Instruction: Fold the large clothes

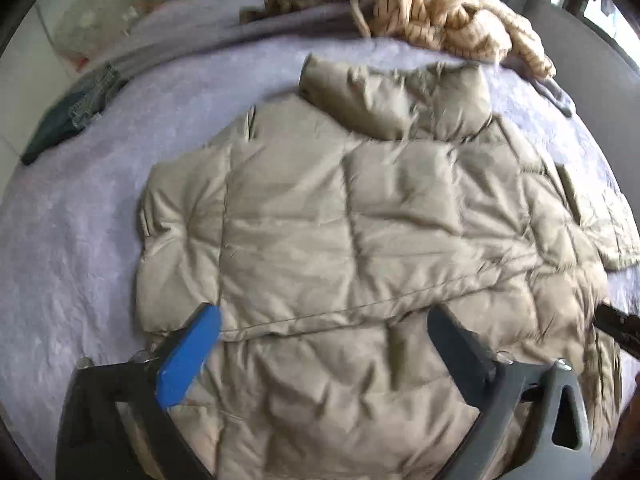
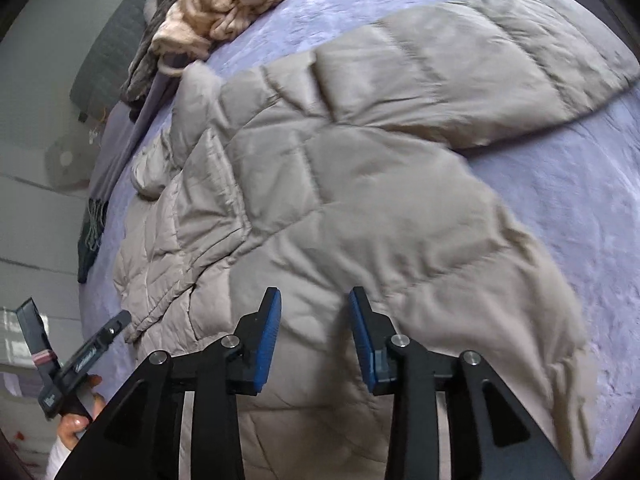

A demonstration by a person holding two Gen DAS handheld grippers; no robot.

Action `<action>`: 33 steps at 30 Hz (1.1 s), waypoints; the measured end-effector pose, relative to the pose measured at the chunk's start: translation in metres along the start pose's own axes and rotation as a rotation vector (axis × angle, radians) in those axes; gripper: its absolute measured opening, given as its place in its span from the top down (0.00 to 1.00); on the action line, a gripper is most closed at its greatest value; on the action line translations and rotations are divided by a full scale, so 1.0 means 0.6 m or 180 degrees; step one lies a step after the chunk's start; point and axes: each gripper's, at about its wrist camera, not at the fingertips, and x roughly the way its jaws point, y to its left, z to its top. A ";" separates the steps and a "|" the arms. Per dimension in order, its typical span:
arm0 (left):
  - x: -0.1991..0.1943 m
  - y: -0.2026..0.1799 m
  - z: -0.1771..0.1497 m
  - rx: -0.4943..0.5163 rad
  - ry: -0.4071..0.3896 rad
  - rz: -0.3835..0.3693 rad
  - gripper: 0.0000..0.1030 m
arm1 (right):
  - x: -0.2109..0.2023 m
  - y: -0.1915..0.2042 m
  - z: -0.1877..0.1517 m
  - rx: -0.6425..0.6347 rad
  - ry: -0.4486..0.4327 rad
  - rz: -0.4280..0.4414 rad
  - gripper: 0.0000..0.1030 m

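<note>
I see the beige puffer jacket (image 1: 360, 216) spread flat on the lilac bed (image 1: 80, 240), directly under both my tongs, the left tongs (image 1: 324, 332) gaping wide and empty above its folded-over hem, the right tongs (image 2: 314, 312) partly open over its lower edge, gripping nothing

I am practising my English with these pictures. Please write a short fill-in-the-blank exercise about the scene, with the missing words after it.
1. The puffer jacket lies on a bed cover of ____ colour.
2. The pads of the right gripper are ____.
3. Both grippers are ____, with no cloth pinched between the fingers.
4. A cream ____ garment lies heaped beyond the jacket's collar.

Missing words: lilac (light purple); blue; open; knitted
</note>
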 end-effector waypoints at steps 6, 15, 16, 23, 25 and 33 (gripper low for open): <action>0.005 -0.079 0.004 0.0183 0.0146 -0.0151 0.00 | -0.044 -0.075 0.020 0.0220 -0.0140 -0.0005 0.46; 0.024 -0.183 -0.002 0.0349 0.0334 -0.0179 0.00 | -0.097 -0.215 0.063 0.0779 -0.0453 0.0193 0.12; 0.025 -0.190 -0.002 0.0368 0.0359 -0.0206 0.00 | -0.100 -0.233 0.069 0.0865 -0.0476 0.0245 0.12; 0.033 -0.249 -0.007 0.0351 0.0510 -0.0270 0.00 | -0.104 -0.322 0.096 0.1310 -0.0690 0.0389 0.12; 0.033 -0.262 -0.008 0.0387 0.0504 -0.0256 0.00 | -0.106 -0.341 0.107 0.1364 -0.0769 0.0401 0.12; 0.034 -0.309 -0.009 0.0465 0.0499 -0.0250 0.00 | -0.092 -0.428 0.175 0.1870 -0.0857 0.1006 0.12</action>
